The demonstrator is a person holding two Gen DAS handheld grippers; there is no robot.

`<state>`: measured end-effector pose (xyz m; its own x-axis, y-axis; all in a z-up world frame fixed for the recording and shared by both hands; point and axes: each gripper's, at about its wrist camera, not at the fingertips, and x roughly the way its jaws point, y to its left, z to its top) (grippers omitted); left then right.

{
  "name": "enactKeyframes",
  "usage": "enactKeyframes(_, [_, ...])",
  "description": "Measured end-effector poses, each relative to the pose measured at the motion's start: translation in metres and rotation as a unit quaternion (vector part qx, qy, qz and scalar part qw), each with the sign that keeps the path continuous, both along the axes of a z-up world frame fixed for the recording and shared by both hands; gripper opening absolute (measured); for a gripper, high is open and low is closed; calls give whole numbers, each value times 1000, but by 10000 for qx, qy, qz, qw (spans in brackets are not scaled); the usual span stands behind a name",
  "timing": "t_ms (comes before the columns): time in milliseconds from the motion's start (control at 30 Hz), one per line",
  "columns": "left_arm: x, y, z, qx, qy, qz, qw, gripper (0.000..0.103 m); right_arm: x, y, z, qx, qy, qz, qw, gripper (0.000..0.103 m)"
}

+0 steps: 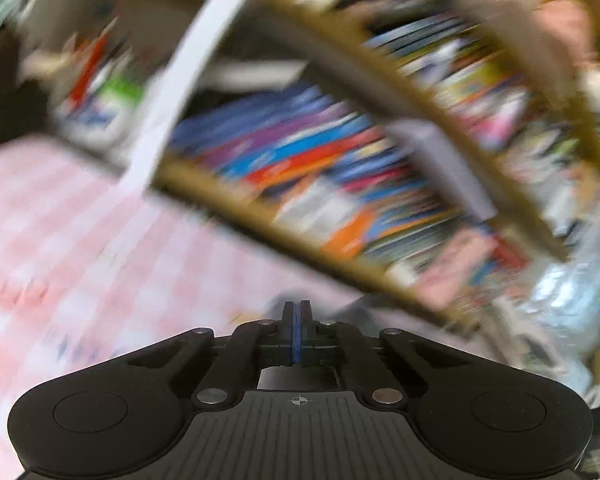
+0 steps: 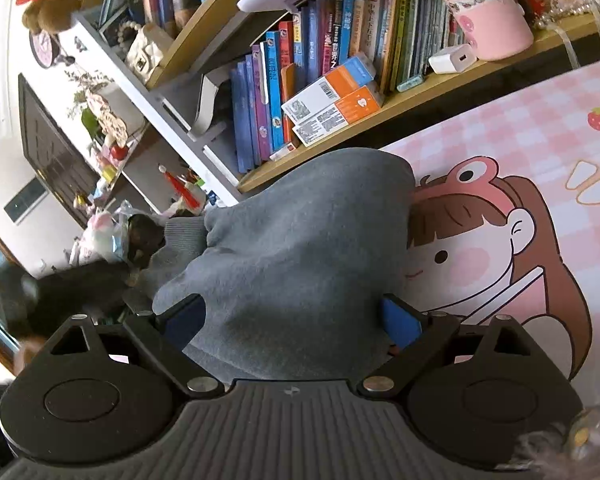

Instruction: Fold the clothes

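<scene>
A grey fleece garment (image 2: 296,240) lies bunched on the pink checked table cover (image 2: 540,128), reaching off its left edge. My right gripper (image 2: 296,316) is open, its blue-padded fingers (image 2: 400,320) spread on either side of the garment, which fills the gap between them. My left gripper (image 1: 297,312) is shut, blue pads pressed together with nothing seen between them, above the pink checked cover (image 1: 60,240). The left wrist view is heavily motion-blurred. A small grey patch (image 1: 276,304) just beyond the fingertips may be the garment; I cannot tell.
A wooden bookshelf (image 2: 340,136) full of books (image 2: 284,92) runs along the table's far edge; it also shows blurred in the left wrist view (image 1: 300,184). A pink cup (image 2: 484,12), a white charger (image 2: 452,58) and orange boxes (image 2: 340,100) sit on it. Cluttered white shelves (image 2: 140,92) stand left.
</scene>
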<state>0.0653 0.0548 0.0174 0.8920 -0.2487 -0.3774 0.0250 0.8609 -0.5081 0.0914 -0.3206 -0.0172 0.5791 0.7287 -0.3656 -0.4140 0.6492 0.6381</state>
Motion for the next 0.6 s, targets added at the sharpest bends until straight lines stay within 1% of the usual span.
enactKeyframes(33, [-1, 2, -7, -49, 36, 97, 9999, 0, 0, 0, 0, 12, 11, -6, 10000, 93])
enactKeyframes(100, [-7, 8, -7, -205, -182, 243, 9993, 1, 1, -1, -1, 31, 23, -16, 10000, 93])
enactKeyframes(200, [-15, 7, 10, -227, -614, 230, 9976, 17, 1, 0, -3, 22, 17, -5, 10000, 93])
enactKeyframes(233, [-15, 3, 17, -83, -708, 122, 9974, 29, 1, 0, -3, 6, 17, 0, 10000, 93])
enactKeyframes(267, [-17, -3, 25, 147, -788, 13, 9968, 43, 1, 1, -4, -39, 23, -5, 10000, 93])
enactKeyframes(300, [-20, -10, 32, 381, -863, -97, 9955, 51, 0, 2, -4, -85, 30, -10, 10000, 93])
enactKeyframes(333, [-22, -19, 38, 624, -910, -209, 9937, 66, 0, 3, -5, -139, 42, -25, 9999, 93])
enactKeyframes(367, [-22, -29, 42, 840, -943, -342, 9914, 76, 0, 4, -6, -161, 61, -30, 9998, 94])
enactKeyframes(433, [-23, -46, 47, 1227, -972, -626, 9857, 80, 0, 4, -9, -172, 97, -43, 9998, 94])
enactKeyframes(467, [-22, -53, 48, 1382, -963, -723, 9831, 81, 0, 4, -9, -153, 108, -47, 9998, 94])
enactKeyframes(533, [-22, -65, 46, 1678, -926, -760, 9785, 81, 0, 3, -10, -117, 121, -58, 9998, 94])
enactKeyframes(600, [-22, -70, 46, 1834, -834, -695, 9770, 81, 0, 2, -10, -79, 133, -75, 9999, 94])
